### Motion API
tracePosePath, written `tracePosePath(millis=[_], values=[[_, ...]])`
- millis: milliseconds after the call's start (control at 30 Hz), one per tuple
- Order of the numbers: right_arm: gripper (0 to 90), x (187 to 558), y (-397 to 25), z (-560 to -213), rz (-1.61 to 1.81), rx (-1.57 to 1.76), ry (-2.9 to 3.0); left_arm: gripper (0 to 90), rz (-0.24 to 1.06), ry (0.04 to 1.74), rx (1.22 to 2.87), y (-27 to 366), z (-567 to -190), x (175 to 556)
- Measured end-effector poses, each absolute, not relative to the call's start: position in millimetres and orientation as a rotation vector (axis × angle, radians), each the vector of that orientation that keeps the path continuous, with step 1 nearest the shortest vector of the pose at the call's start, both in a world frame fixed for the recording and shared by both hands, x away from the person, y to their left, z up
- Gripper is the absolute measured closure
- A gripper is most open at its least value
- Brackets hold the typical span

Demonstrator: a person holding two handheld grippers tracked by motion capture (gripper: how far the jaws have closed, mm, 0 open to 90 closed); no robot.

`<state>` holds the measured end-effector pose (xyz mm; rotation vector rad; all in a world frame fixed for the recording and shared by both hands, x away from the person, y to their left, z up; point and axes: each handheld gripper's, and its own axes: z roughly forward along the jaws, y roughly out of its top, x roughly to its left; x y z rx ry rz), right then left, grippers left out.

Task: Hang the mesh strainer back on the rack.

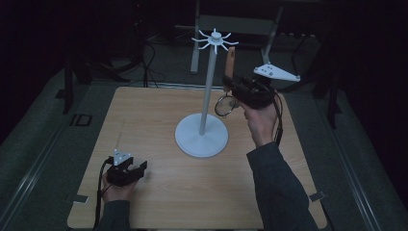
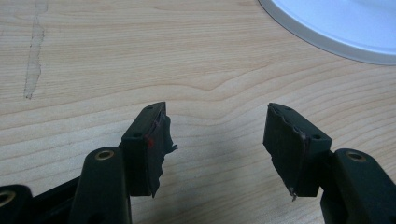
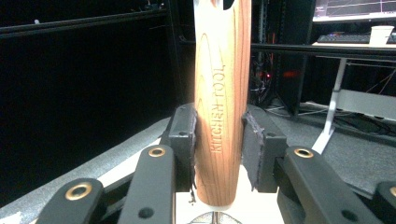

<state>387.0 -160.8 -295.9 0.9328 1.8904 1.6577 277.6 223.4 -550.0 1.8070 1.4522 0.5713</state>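
The right gripper (image 3: pixel 218 140) is clamped on a wooden-handled strainer (image 3: pixel 220 93), holding it upright beside the white stand (image 1: pixel 208 91). The left gripper (image 2: pixel 217 140) rests open on the desk (image 1: pixel 159 192).

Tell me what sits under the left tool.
Under the open left tool lies bare wooden table, with the white stand base nearby. The table under the hand itself is covered.
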Motion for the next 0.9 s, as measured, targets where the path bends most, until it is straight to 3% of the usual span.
tracePosePath(millis=[267,367,533,667,900], values=[[51.6,386.7,-160.3,-296.1,1.643,0.94,1.861,40.3,0.573,1.452,1.807,223.6,-549.8,277.4],[49.9,386.0,-160.2,-296.0,1.64,0.941,1.848,40.3,0.572,1.453,1.807,223.6,-549.8,277.5],[52.3,385.4,-159.7,-293.6,1.645,0.942,1.807,40.3,0.573,1.451,1.808,223.7,-549.8,277.4],[63.5,384.2,-158.0,-291.1,1.654,0.934,1.808,40.3,0.572,1.452,1.807,223.5,-549.9,277.5],[67.0,384.9,-152.0,-289.4,1.648,0.928,1.818,40.3,0.572,1.451,1.81,223.5,-549.9,277.5]])
